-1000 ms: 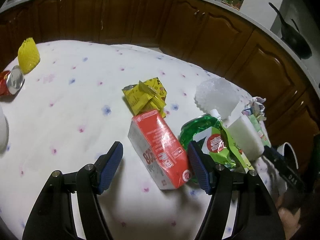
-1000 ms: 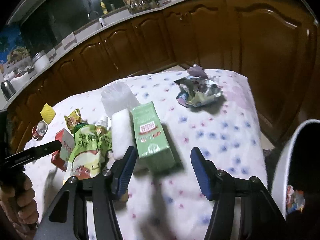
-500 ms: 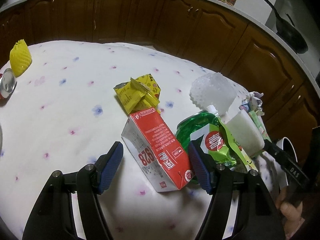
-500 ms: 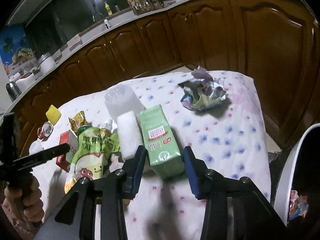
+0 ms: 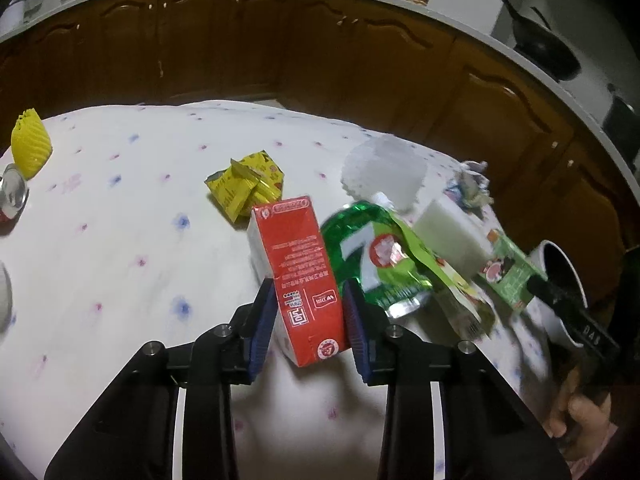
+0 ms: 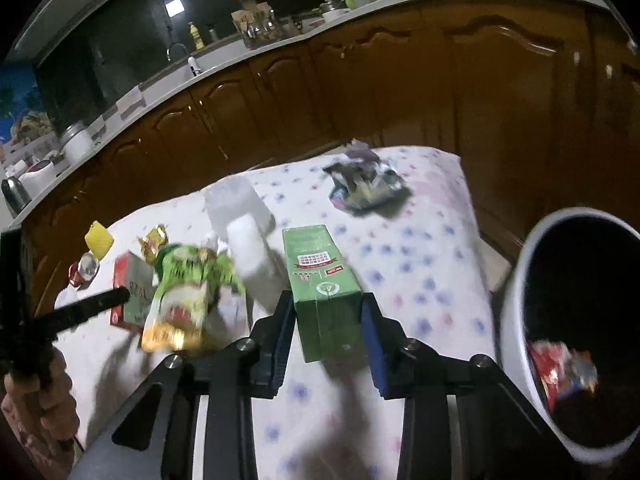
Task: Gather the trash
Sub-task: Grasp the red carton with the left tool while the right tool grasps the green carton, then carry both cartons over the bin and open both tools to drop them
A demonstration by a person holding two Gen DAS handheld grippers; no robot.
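A red drink carton (image 5: pixel 292 248) stands tilted between the blue pads of my left gripper (image 5: pixel 310 300). The jaws are closing, and both pads press on its sides. In the right wrist view a green drink carton (image 6: pixel 316 264) lies lengthwise between the pads of my right gripper (image 6: pixel 327 312). Those jaws are closing too, with the pads against both of its long sides. The white trash bin (image 6: pixel 516 280) stands just right of the table edge, with a crumpled red wrapper inside.
On the flowered tablecloth (image 5: pixel 120 264) lie a green pouch (image 5: pixel 372 256), a white foam block (image 5: pixel 448 232), a white foam net (image 5: pixel 384 168), a yellow wrapper (image 5: pixel 244 184), a yellow foam net (image 5: pixel 30 146), a can (image 5: pixel 12 200) and a crumpled wrapper (image 6: pixel 364 184). Brown cabinets run behind.
Both pairs of jaws have narrowed onto their cartons. The red carton has tipped from lying flat to standing tilted. The right gripper has slid forward around the green carton.
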